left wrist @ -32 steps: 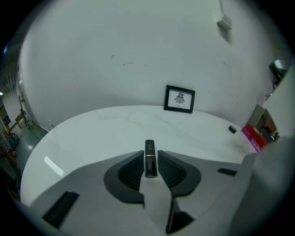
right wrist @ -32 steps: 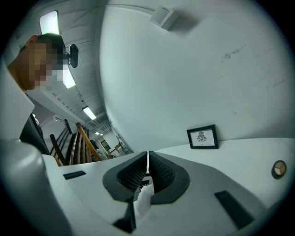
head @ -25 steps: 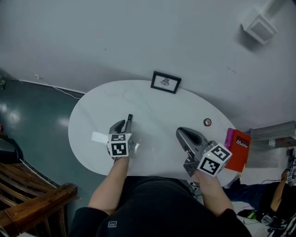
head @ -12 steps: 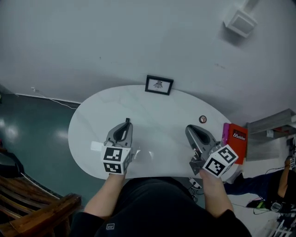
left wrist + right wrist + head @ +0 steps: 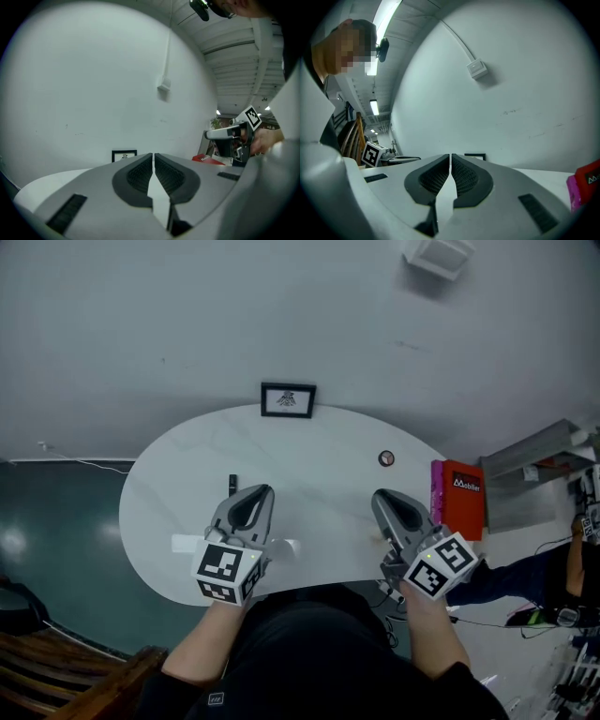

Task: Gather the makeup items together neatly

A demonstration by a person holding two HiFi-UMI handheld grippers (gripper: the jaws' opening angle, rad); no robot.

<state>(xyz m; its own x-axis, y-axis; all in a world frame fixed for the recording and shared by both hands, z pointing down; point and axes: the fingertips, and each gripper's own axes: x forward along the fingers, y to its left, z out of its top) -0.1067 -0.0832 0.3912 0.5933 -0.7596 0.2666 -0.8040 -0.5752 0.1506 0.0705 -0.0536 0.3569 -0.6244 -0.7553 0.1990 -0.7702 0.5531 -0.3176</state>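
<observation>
The left hand-held gripper (image 5: 262,495) is held over the near left part of the white oval marble-look surface (image 5: 319,442). Its jaws have just been closing and now stand narrow, the ribbed dark pads almost meeting with nothing between them. The right hand-held gripper (image 5: 382,501) is over the near right part, its jaws likewise drawn together and empty.

A slim black makeup stick (image 5: 232,486) lies on the surface just beyond the left hand-held gripper's tip, a little to its left. A small round disc-shaped item with a dark rim (image 5: 386,458) (too small to tell what it is) lies beyond the right hand-held gripper, well apart from the stick. A flat white card-like rectangle (image 5: 185,545) shows beside the left hand-held gripper's marker cube, near the front edge.

A small black-framed picture (image 5: 288,399) stands upright at the far edge against the pale wall. A red box with a magenta side (image 5: 461,498) sits at the right end.
</observation>
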